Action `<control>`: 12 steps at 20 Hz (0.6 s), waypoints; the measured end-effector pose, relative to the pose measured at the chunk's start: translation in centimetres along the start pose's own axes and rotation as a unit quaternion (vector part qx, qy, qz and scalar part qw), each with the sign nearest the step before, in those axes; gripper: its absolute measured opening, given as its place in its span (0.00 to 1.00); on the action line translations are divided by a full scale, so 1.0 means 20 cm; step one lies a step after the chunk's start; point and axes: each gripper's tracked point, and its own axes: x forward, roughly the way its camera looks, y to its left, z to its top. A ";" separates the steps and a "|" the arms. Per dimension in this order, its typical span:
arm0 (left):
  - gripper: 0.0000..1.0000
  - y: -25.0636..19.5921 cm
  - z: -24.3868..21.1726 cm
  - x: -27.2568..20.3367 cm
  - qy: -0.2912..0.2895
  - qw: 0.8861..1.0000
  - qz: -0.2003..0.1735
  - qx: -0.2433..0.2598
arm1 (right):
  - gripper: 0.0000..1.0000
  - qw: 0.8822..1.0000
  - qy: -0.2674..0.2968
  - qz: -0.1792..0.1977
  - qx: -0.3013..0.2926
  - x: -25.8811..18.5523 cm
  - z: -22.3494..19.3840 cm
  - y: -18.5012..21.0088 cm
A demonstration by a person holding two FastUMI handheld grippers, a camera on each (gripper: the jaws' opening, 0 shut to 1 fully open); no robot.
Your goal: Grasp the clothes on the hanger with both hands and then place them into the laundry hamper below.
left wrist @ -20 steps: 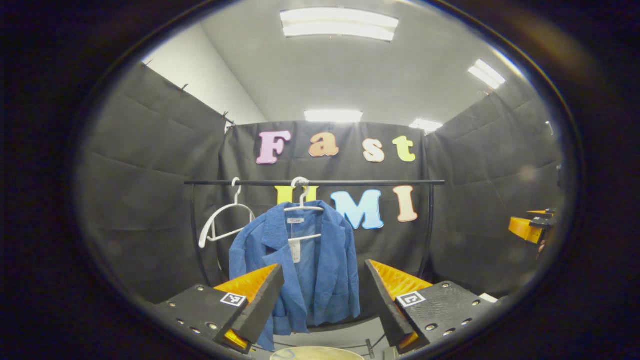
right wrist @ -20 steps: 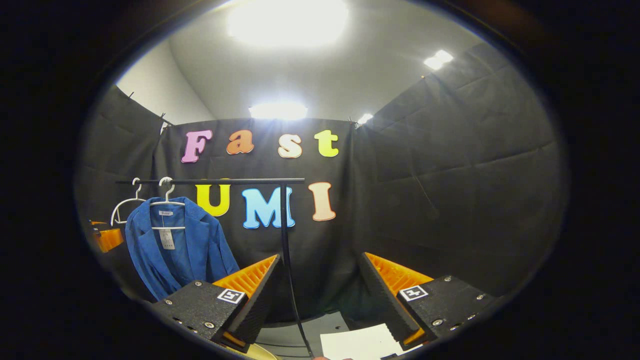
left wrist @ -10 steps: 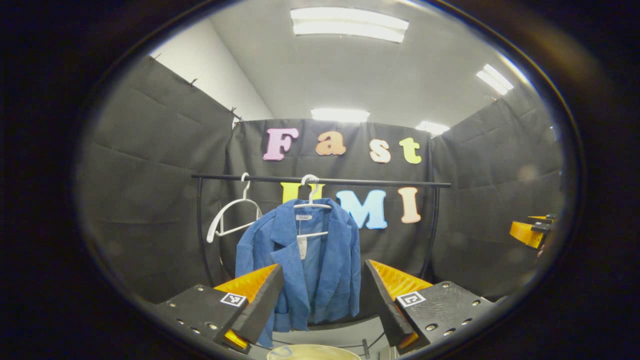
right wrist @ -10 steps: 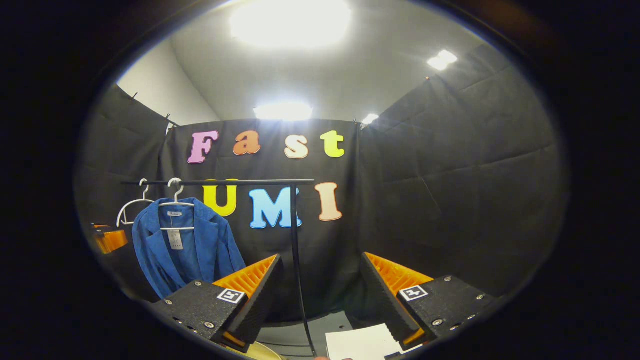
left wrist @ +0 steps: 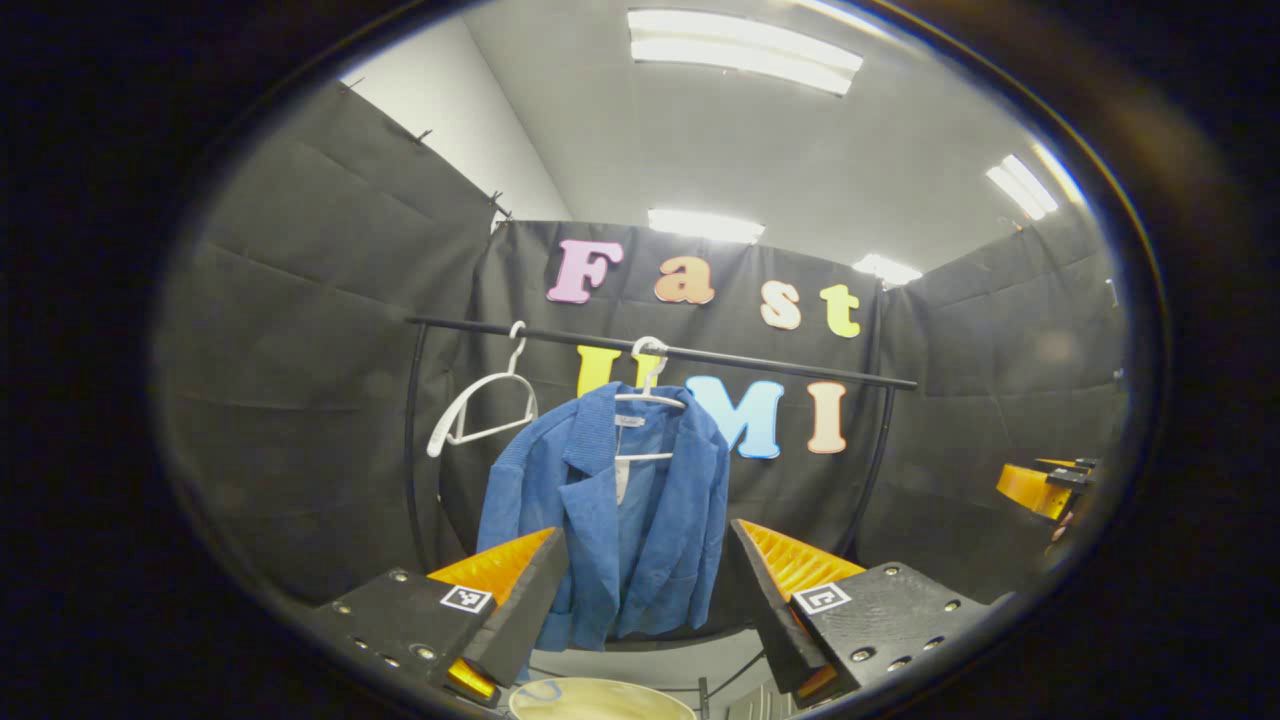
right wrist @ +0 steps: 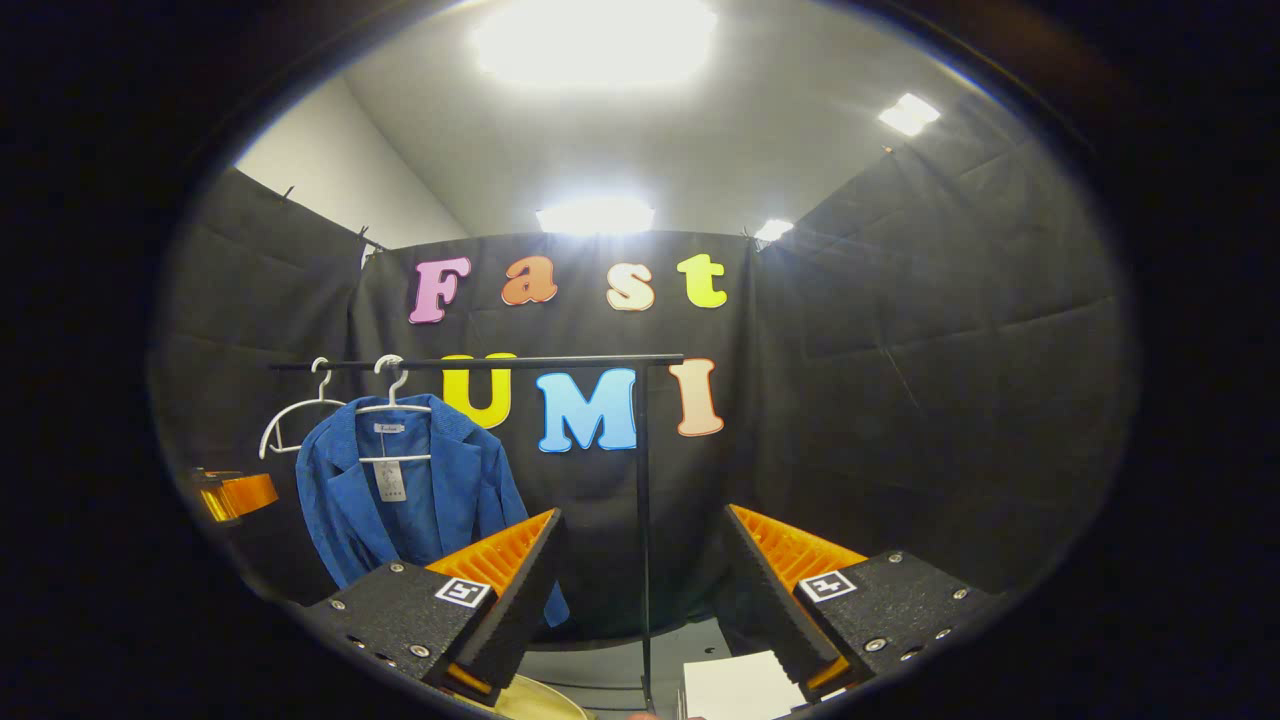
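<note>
Both gaping, empty grippers, left gripper (left wrist: 645, 590) and right gripper (right wrist: 640, 585), are swinging toward the blue jacket (left wrist: 610, 520), centre frame; grasping hasn't begun.

Left gripper (left wrist: 648, 590), right gripper (right wrist: 640, 585) — ribbed wedge fingers, square markers, screws

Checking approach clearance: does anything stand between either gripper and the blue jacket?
Nothing visible does. The blue jacket hangs in open air ahead of the left gripper; the right gripper faces the rack's post, jacket off to its side.
</note>
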 end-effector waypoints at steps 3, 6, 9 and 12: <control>0.94 0.10 0.04 -0.01 0.005 1.000 0.024 -0.002 | 0.96 0.999 0.009 0.040 -0.007 0.06 0.01 0.21; 0.93 0.17 0.05 0.01 0.015 0.999 0.033 -0.012 | 0.96 0.996 0.024 0.086 -0.009 0.12 0.01 0.43; 0.93 0.22 0.05 0.04 0.024 0.998 0.047 -0.018 | 0.96 0.991 0.042 0.123 -0.006 0.17 -0.02 0.61; 0.93 0.27 0.04 0.08 0.031 0.997 0.065 -0.029 | 0.94 0.987 0.059 0.152 0.000 0.25 -0.04 0.75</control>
